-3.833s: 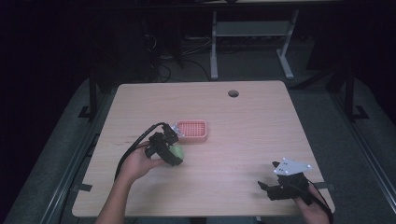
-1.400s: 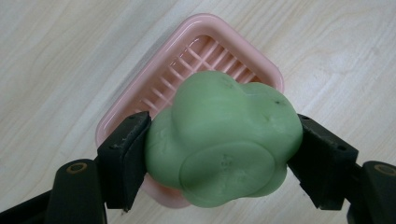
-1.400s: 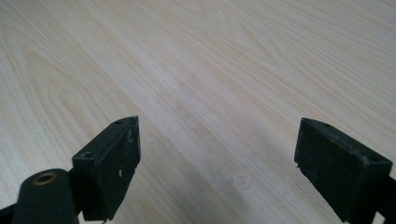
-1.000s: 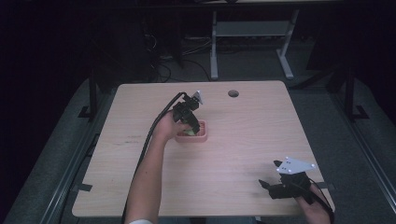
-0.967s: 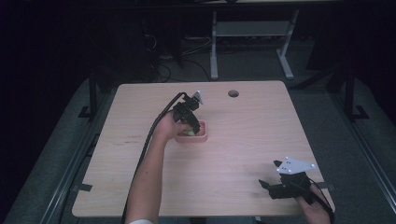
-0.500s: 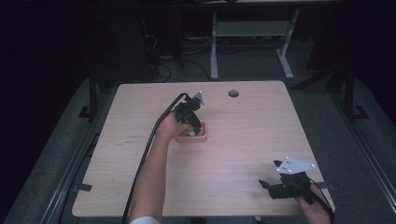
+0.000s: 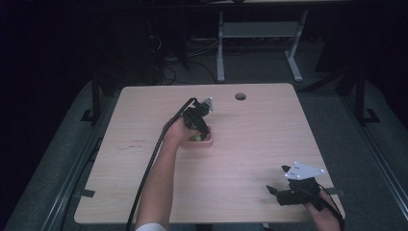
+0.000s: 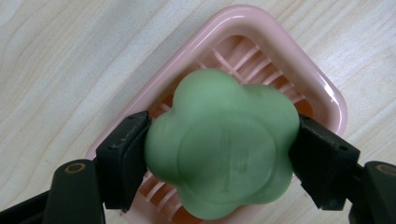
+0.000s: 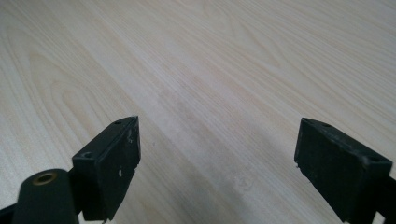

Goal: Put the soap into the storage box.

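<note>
A green lobed soap-like block [image 8: 223,149] is clamped between the two black jaws of my left gripper [image 8: 219,161], directly above a pink slatted tray [image 8: 261,28]. From the high view the left gripper [image 7: 198,126] points down over the pink tray [image 7: 208,142] near the table's middle, with a bit of the green block [image 7: 197,137] showing under it. My right gripper [image 7: 283,192] rests low at the table's front right corner; in the right gripper view the gripper [image 9: 219,158] stands open over bare wood.
The wooden table [image 7: 260,139] has a round cable hole [image 7: 239,96] at the back. A black cable [image 7: 144,187] trails from the left gripper along the forearm. Desk legs and cables stand on the dark floor behind.
Since the earliest frame the left gripper carried the green block from the table's left-middle to above the pink tray. Over the last second it barely shifted. The right gripper stayed put.
</note>
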A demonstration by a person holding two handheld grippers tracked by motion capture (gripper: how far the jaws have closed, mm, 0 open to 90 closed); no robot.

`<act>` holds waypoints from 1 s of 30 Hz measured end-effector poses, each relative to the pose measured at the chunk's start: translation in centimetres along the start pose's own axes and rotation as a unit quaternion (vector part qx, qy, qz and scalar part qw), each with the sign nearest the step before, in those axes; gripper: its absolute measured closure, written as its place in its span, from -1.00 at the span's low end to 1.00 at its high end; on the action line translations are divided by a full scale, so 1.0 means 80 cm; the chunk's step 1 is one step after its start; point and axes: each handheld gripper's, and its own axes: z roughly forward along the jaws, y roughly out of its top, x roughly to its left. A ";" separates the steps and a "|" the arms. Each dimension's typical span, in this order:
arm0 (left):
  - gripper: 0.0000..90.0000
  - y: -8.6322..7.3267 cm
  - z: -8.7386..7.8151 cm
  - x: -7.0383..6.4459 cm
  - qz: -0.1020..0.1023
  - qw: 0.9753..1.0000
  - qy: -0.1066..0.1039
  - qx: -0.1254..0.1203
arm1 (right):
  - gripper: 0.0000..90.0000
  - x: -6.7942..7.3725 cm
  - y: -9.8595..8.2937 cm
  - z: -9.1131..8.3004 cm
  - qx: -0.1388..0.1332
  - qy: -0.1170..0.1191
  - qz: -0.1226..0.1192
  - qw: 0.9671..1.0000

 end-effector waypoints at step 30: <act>-0.54 -0.021 -0.038 -0.001 0.019 0.998 0.000 -0.052 | -0.69 -0.001 0.000 0.002 0.004 -0.001 0.001 1.000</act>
